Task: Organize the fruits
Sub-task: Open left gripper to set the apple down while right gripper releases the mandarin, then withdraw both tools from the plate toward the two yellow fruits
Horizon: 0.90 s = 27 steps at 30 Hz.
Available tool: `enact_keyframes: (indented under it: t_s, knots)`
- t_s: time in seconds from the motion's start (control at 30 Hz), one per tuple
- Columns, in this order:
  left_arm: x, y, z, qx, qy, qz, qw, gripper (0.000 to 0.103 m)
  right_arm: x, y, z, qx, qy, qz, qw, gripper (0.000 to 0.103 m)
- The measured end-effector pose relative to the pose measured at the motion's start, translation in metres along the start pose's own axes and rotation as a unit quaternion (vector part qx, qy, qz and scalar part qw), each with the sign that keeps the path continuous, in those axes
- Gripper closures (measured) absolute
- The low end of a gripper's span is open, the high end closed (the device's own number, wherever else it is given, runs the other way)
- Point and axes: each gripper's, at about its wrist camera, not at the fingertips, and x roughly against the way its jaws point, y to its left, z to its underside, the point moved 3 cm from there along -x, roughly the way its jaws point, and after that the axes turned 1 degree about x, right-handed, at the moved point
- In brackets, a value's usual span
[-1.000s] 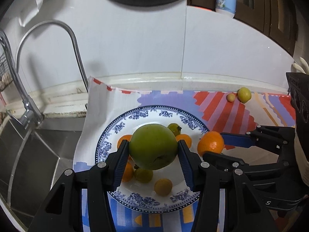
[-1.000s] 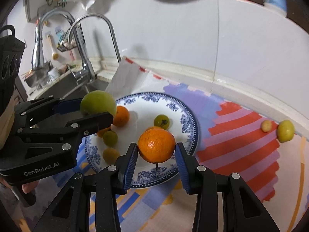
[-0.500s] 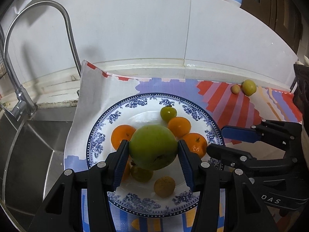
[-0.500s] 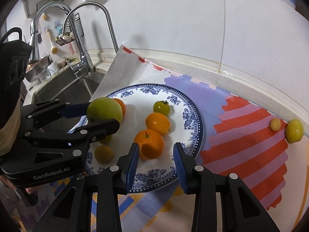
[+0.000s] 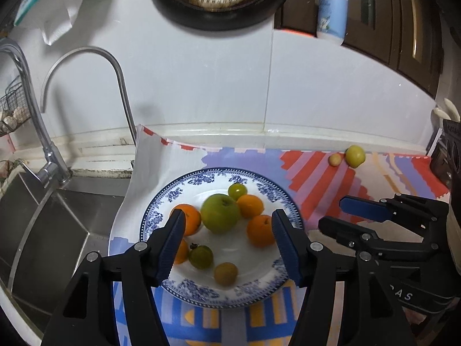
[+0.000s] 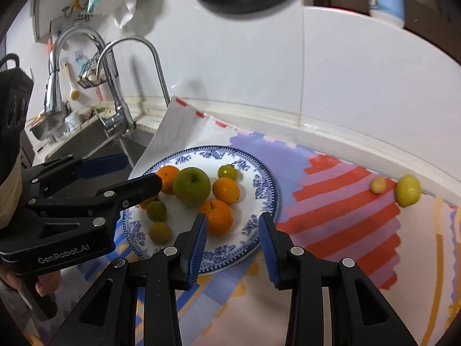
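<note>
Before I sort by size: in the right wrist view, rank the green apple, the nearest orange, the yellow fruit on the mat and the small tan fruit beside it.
1. green apple
2. nearest orange
3. yellow fruit
4. small tan fruit
The mat fruits lie farther from the camera, so their true sizes are less sure.

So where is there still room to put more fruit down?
On the plate, bare white shows at its near right, beside the front orange. Its middle and left are crowded around the green apple. Off the plate, the striped mat lies bare between the plate and the two small yellow fruits.
</note>
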Motion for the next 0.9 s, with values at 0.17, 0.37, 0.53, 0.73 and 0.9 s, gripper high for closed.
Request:
enact_keyframes:
  t_s: [0.17, 0.37, 0.53, 0.73, 0.9]
  knots:
    - [0.022, -0.013, -0.001, -0.004, -0.020, -0.001, 0.9998, 0.038, 0.027, -0.008, 0.003, -0.017, -0.019, 0.019, 0.999, 0.065]
    - [0.044, -0.027, -0.003, -0.007, -0.039, -0.001, 0.9992, 0.036, 0.058, -0.014, 0.005, -0.026, -0.044, 0.040, 0.998, 0.065]
    - [0.060, -0.040, -0.005, -0.012, -0.054, 0.003, 0.9984, 0.032, 0.084, -0.017, 0.008, -0.031, -0.064, 0.057, 0.996, 0.065]
    - [0.074, -0.055, -0.007, -0.013, -0.070, 0.012, 0.9974, 0.026, 0.109, -0.025, 0.013, -0.040, -0.083, 0.080, 0.992, 0.052]
    - [0.081, -0.072, -0.011, -0.015, -0.082, 0.017, 0.9964, 0.021, 0.129, -0.041, 0.018, -0.050, -0.097, 0.118, 0.987, 0.035]
